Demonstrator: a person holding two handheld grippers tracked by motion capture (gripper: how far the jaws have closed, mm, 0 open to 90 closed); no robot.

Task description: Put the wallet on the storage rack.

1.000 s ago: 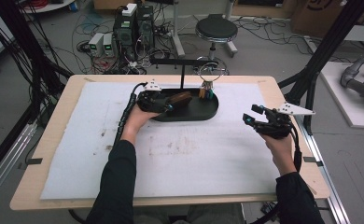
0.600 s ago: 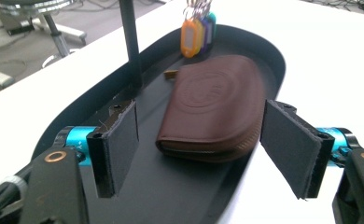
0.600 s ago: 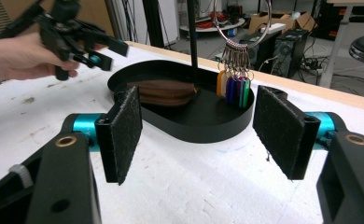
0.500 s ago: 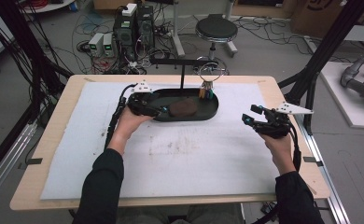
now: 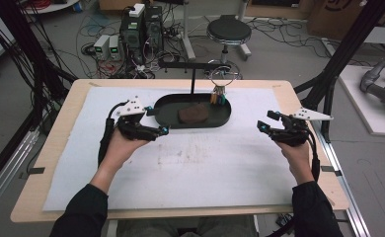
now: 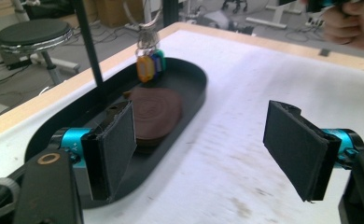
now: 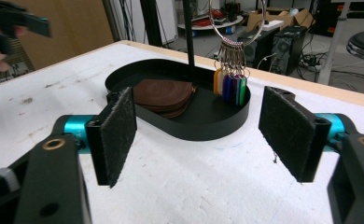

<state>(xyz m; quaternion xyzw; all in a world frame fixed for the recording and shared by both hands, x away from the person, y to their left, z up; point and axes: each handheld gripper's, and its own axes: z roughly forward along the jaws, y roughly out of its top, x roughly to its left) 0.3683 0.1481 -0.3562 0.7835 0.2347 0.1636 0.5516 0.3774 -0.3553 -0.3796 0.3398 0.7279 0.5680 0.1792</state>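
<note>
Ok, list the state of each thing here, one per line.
Left gripper: open, holding nothing, beside the tray's left end.
Right gripper: open, holding nothing, over the white mat.
Black tray: flat on the mat, brown pad inside.
Brown pad: lying flat in the tray.
Key ring: hanging from the stand, coloured tags dangling into the tray.

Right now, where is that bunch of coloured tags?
In the high view, the tags hang from a ring at the black tray's far right end, beside the brown pad.
</note>
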